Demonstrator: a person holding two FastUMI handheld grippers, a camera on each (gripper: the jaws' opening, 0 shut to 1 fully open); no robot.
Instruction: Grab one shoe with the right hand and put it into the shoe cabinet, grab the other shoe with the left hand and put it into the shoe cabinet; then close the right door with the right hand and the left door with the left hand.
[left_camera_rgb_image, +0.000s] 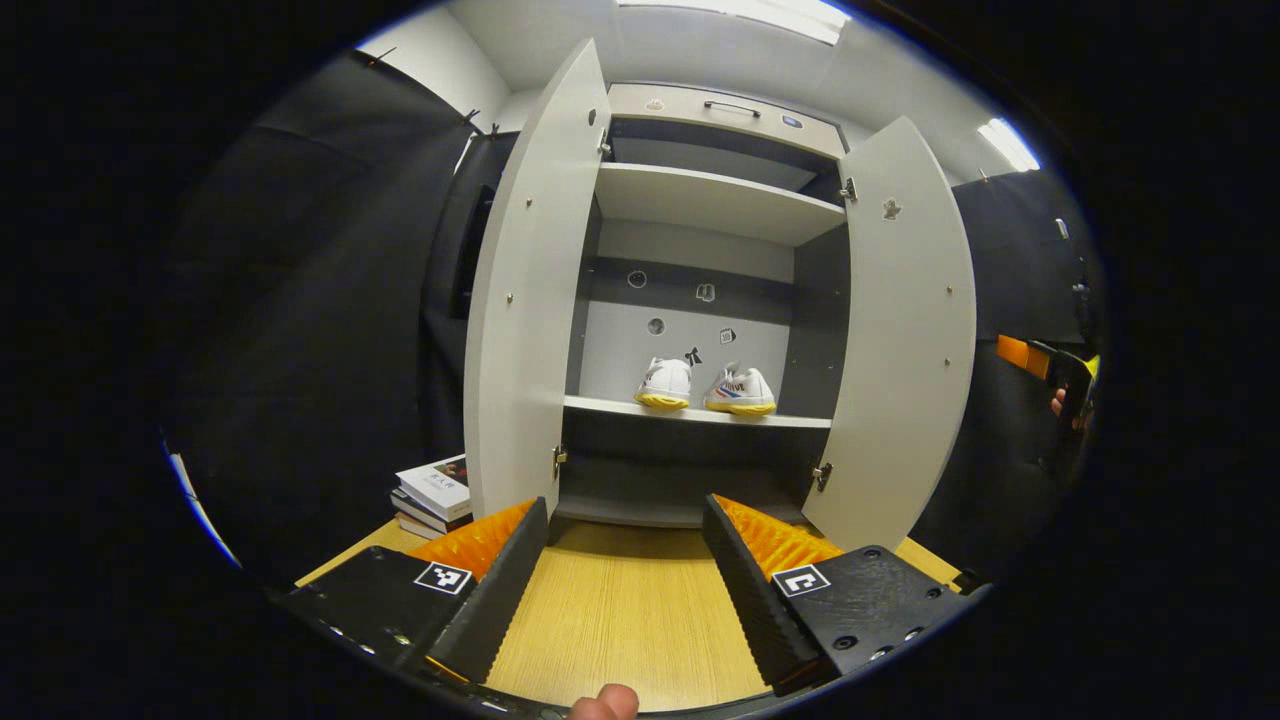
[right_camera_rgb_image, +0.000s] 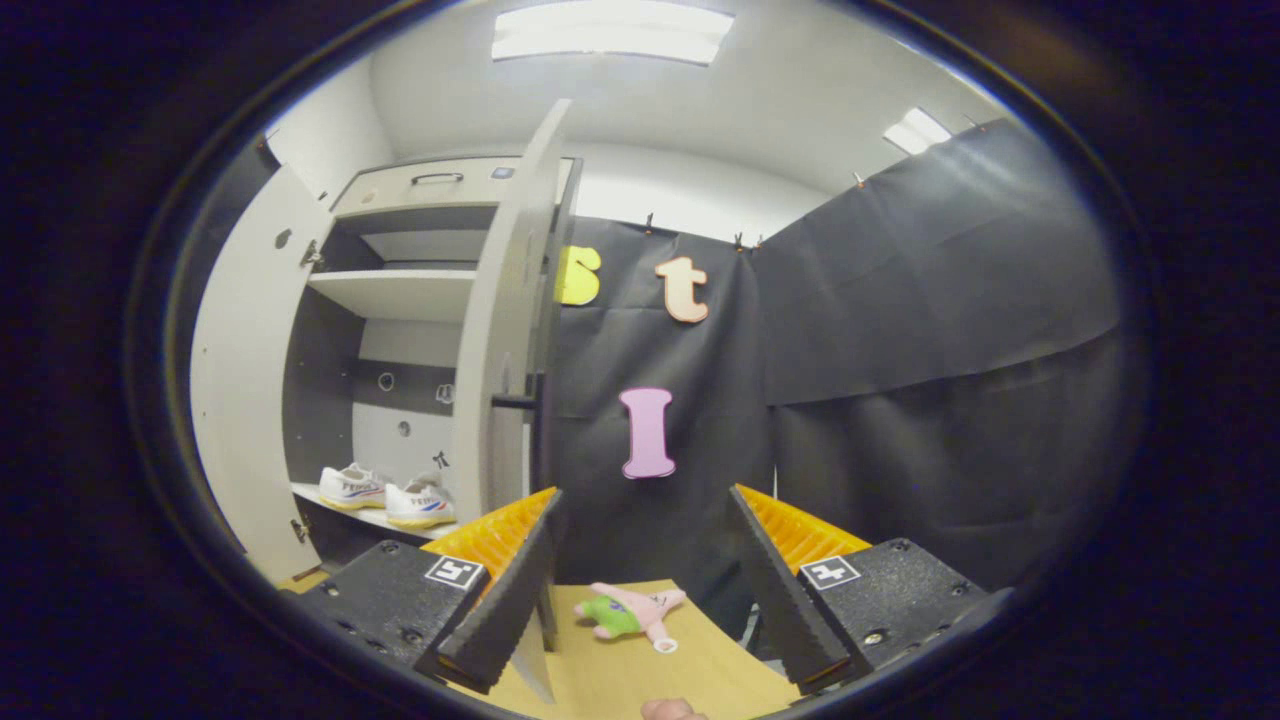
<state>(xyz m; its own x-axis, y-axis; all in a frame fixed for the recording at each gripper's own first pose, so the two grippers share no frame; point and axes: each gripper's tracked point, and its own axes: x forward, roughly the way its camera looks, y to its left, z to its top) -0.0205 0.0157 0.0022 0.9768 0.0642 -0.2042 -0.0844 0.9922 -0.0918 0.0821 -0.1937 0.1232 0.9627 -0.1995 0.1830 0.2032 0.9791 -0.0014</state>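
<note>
Two white shoes with yellow soles stand side by side on the lower shelf of the shoe cabinet (left_camera_rgb_image: 700, 200): the left shoe (left_camera_rgb_image: 665, 384) and the right shoe (left_camera_rgb_image: 741, 392). Both doors are swung wide, the left door (left_camera_rgb_image: 530, 300) and the right door (left_camera_rgb_image: 905, 340). My left gripper (left_camera_rgb_image: 625, 560) is open above the wooden table, facing the cabinet, nothing between its fingers. In the right gripper view the shoes (right_camera_rgb_image: 385, 496) sit on the shelf at the left, and the right door (right_camera_rgb_image: 505, 330) stands edge-on. My right gripper (right_camera_rgb_image: 645, 575) is open and empty, just right of that door's edge.
A stack of books (left_camera_rgb_image: 435, 495) lies on the wooden table (left_camera_rgb_image: 620, 610) left of the cabinet. A small pink and green plush toy (right_camera_rgb_image: 632, 612) lies on the table near the right gripper. The other gripper and hand (left_camera_rgb_image: 1060, 385) show at the far right.
</note>
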